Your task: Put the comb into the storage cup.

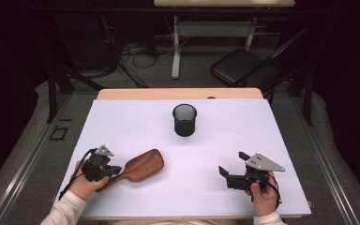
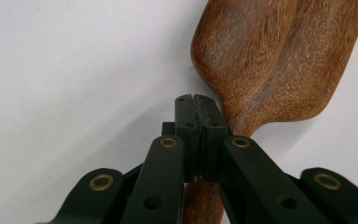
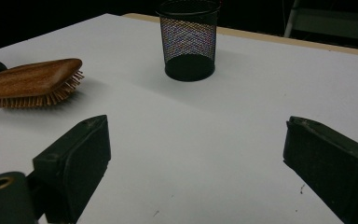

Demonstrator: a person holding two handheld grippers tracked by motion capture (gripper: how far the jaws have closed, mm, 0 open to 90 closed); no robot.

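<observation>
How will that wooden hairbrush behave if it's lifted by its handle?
The wooden hairbrush is solid wood, so probably stiff. Its broad head would likely droop, since the left gripper pinches only the narrow handle. The smooth finish might let it twist.

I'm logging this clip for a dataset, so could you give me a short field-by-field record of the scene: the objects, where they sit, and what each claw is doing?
surface: white table
hairbrush: wooden, bristles down, front left
mesh cup: black, upright, centre back, apart from the brush
left claw: shut on the hairbrush handle
right claw: open, holding nothing, front right
person: one hand on each claw, at the near edge
</observation>
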